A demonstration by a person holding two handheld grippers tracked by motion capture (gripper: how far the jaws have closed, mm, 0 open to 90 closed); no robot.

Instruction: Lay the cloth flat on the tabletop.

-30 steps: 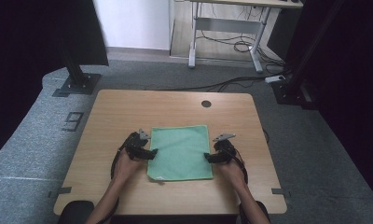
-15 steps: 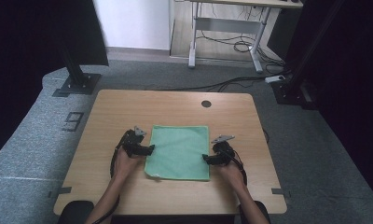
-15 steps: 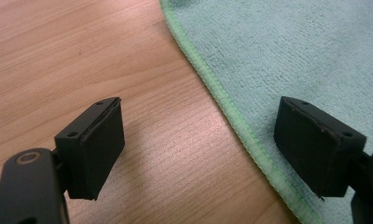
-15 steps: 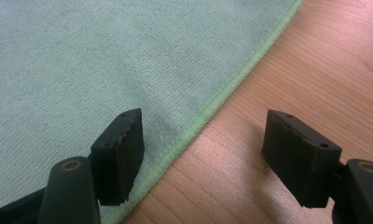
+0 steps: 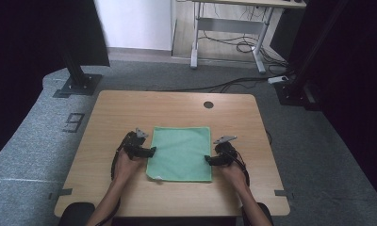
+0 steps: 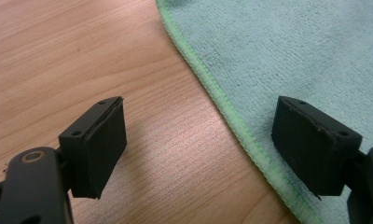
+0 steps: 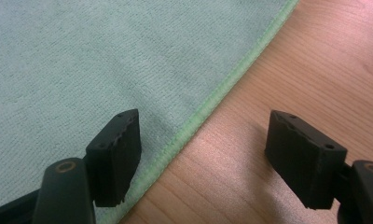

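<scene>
Lying flat near the front middle of the wooden table, the green cloth has its four hemmed edges roughly square to the tabletop, with one front corner slightly curled. Bare wood runs wide on both sides of it and behind it, up to a small round hole near the far edge, so there is open room all around. The left gripper sits at the cloth's left edge, about halfway along, and the right gripper at the right edge, a little nearer the front. Both are held low and close to level, pointing inward toward each other, with the person's forearms coming up from the bottom of the high view. In the left gripper view the jaws stand spread, one over wood and one over the cloth, the hem running between them. In the right gripper view the jaws are likewise spread, straddling the hem, nothing pinched in either
</scene>
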